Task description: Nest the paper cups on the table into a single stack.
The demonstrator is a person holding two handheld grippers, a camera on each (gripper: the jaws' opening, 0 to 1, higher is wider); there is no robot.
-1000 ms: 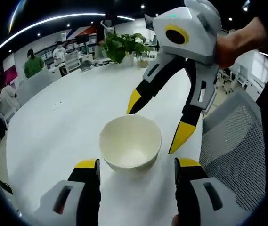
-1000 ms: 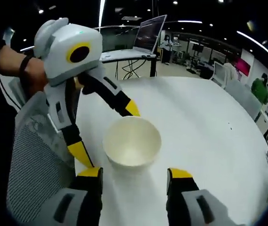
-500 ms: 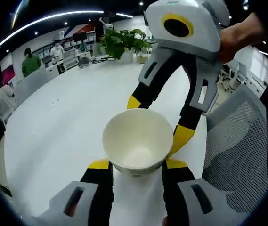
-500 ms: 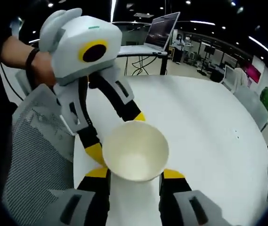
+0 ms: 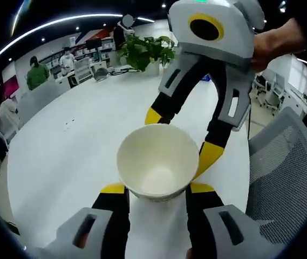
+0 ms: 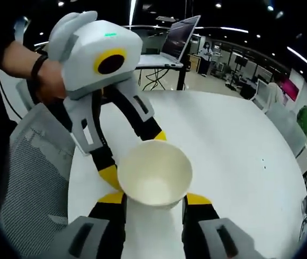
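A white paper cup (image 5: 157, 162) is seen dead centre in the left gripper view, mouth toward the camera, gripped between the yellow tips of the left tongs (image 5: 157, 188), which are closed in on its sides at 6 o'clock. The right tongs (image 5: 180, 137) come in from 1 o'clock, held by a hand (image 5: 269, 46), jaws spread either side of the cup's far half; contact cannot be told. In the right gripper view the cup (image 6: 154, 172) is clamped the same way by the right tongs (image 6: 154, 198), with the left tongs (image 6: 137, 156) straddling it from 11 o'clock. The white bench (image 5: 72, 151) lies under it; a mesh chair (image 5: 282, 172) stands at 3 o'clock, a plant (image 5: 145, 51) at 12.
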